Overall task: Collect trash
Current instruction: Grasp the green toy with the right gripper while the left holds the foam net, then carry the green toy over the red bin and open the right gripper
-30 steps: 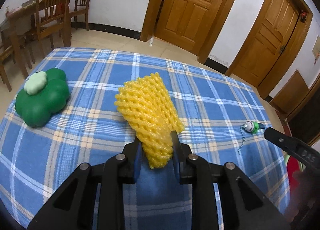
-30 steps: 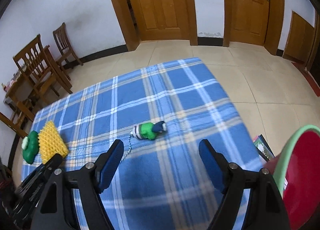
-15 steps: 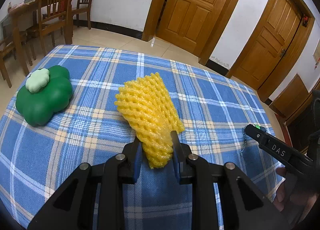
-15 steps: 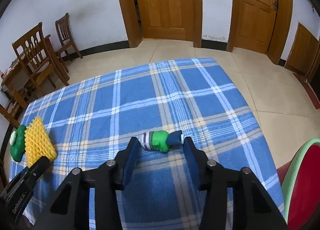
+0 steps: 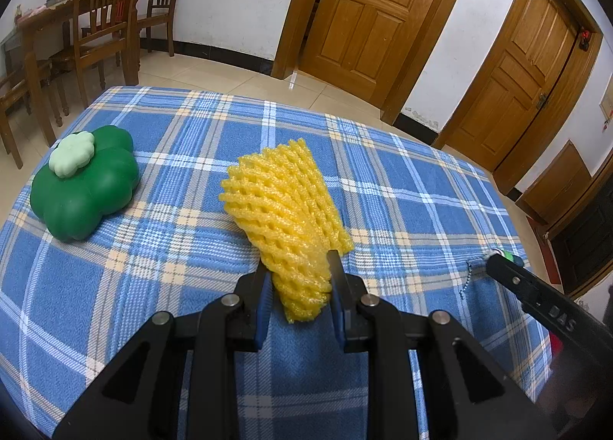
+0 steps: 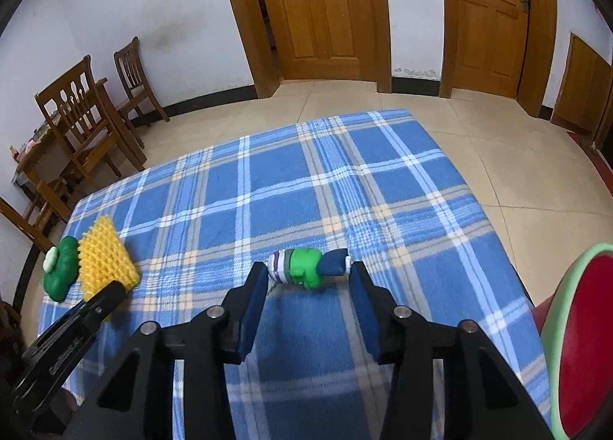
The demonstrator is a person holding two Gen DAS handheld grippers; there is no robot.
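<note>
Both grippers are showing matte black angular linkages with silver rivets and blue pads: the left gripper [image 5: 299, 279], the right gripper [image 6: 308, 287], white lettering running along its side.

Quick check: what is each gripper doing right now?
Left gripper: shut on the yellow foam net sleeve.
Right gripper: jaws just closed in, shut on the small green toy keychain.

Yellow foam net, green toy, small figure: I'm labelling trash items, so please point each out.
Yellow foam net [image 5: 285, 206], left wrist view, middle of its mesh.
Green toy [image 5: 86, 187], left wrist view, its dark green body.
Small figure [image 6: 304, 267], right wrist view, its green middle.
</note>
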